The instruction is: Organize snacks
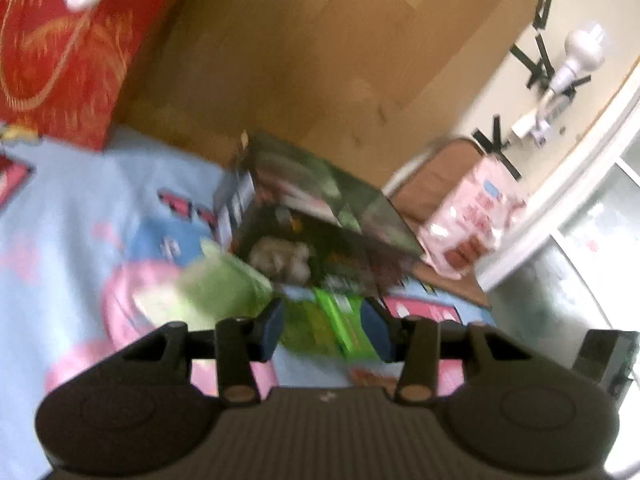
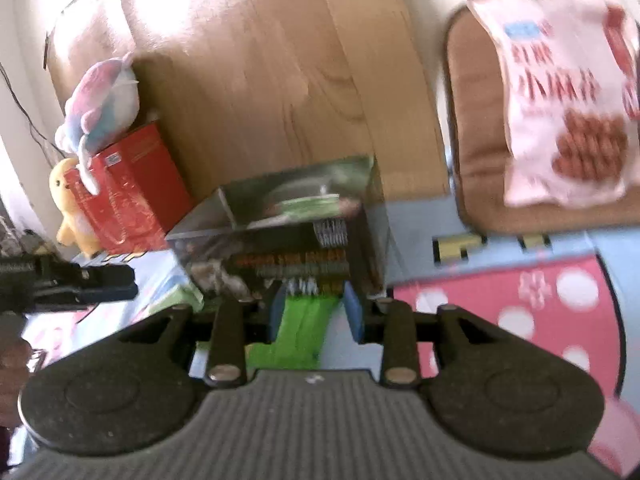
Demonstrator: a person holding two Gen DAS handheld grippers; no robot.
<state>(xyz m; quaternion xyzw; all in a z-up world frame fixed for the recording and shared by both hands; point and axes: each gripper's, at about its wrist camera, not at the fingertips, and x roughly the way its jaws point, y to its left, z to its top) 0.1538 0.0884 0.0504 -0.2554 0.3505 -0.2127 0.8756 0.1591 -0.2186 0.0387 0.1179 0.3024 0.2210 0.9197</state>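
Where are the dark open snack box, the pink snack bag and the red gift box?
dark open snack box [image 2: 280, 240], right wrist view, printed front wall.
pink snack bag [image 2: 560, 92], right wrist view, middle of its front.
red gift box [image 1: 68, 52], left wrist view, patterned front face.

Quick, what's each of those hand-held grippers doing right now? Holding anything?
Left hand-held gripper: a green snack packet sits between its fingers; grip cannot be told.
Right hand-held gripper: a green packet between its fingers; grip unclear.
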